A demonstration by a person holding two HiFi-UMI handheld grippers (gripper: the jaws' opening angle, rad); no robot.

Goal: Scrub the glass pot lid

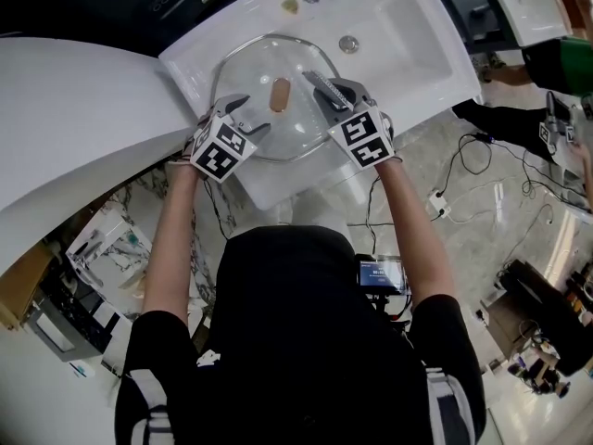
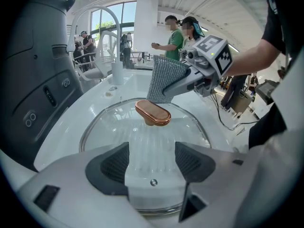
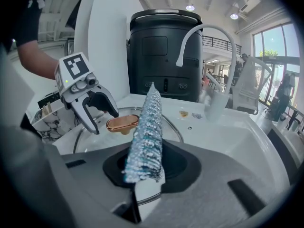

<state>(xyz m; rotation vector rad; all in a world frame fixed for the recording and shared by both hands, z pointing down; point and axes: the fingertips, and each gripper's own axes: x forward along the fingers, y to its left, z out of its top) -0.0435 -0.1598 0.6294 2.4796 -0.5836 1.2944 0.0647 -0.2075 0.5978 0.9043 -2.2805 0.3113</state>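
The glass pot lid (image 1: 250, 72) lies dome-up across the white sink (image 1: 417, 40), its copper knob (image 1: 280, 94) on top. My left gripper (image 1: 248, 116) hovers open at the lid's near left rim; in the left gripper view its jaws (image 2: 153, 163) stand apart over the glass lid (image 2: 142, 129), with nothing between them. My right gripper (image 1: 326, 93) is shut on a silvery mesh scrub cloth (image 1: 318, 82), held just right of the knob. The cloth (image 3: 145, 127) stands upright between the right gripper's jaws (image 3: 142, 175). The left gripper view shows the cloth (image 2: 164, 80) hanging behind the knob (image 2: 153, 113).
The sink's drain (image 1: 348, 44) lies beyond the lid. A curved white faucet (image 3: 204, 32) and a black appliance (image 3: 164, 56) stand at the back. A rounded white counter (image 1: 74, 109) lies to the left. Cables (image 1: 473, 156) trail on the floor at right.
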